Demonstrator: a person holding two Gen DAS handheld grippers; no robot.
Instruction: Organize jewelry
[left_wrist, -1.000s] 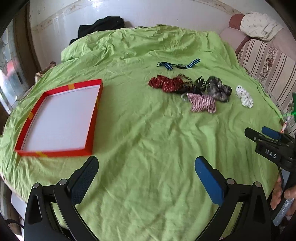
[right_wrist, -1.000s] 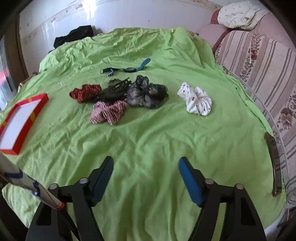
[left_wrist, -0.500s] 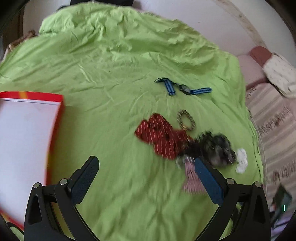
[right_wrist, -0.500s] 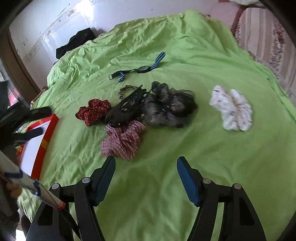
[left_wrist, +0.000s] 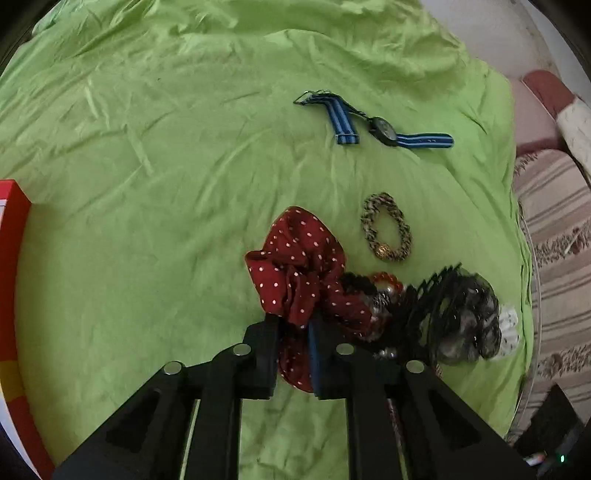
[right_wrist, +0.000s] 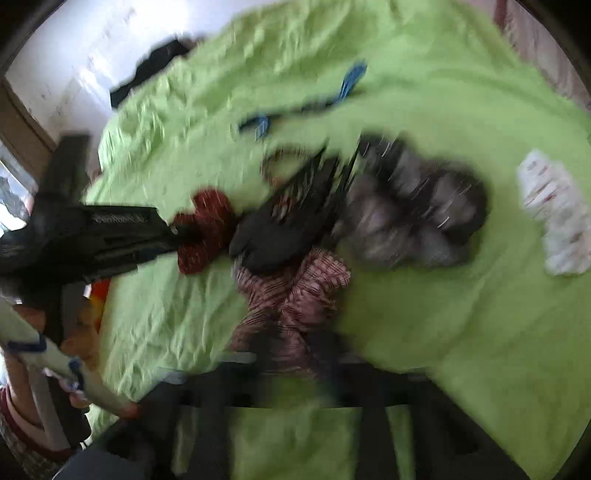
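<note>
My left gripper (left_wrist: 293, 332) is shut on the red polka-dot scrunchie (left_wrist: 295, 258), which lies on the green sheet. It also shows in the blurred right wrist view (right_wrist: 207, 229), with the left gripper (right_wrist: 173, 236) reaching in from the left. My right gripper (right_wrist: 291, 350) looks closed around the striped pink scrunchie (right_wrist: 291, 291), though blur hides the jaws. A black claw clip (left_wrist: 432, 299), a grey scrunchie (left_wrist: 472, 317), a braided bracelet (left_wrist: 386, 227) and a blue-strapped watch (left_wrist: 380, 127) lie nearby.
A red-rimmed white tray (left_wrist: 11, 236) sits at the far left. A white scrunchie (right_wrist: 557, 218) lies at the right. A striped sofa (left_wrist: 554, 206) borders the sheet's right edge. Orange beads (left_wrist: 386, 278) lie in the pile.
Both grippers moved forward and down to the pile and closed: the left onto the red scrunchie, the right around the striped pink one. The right view is now motion-blurred.
</note>
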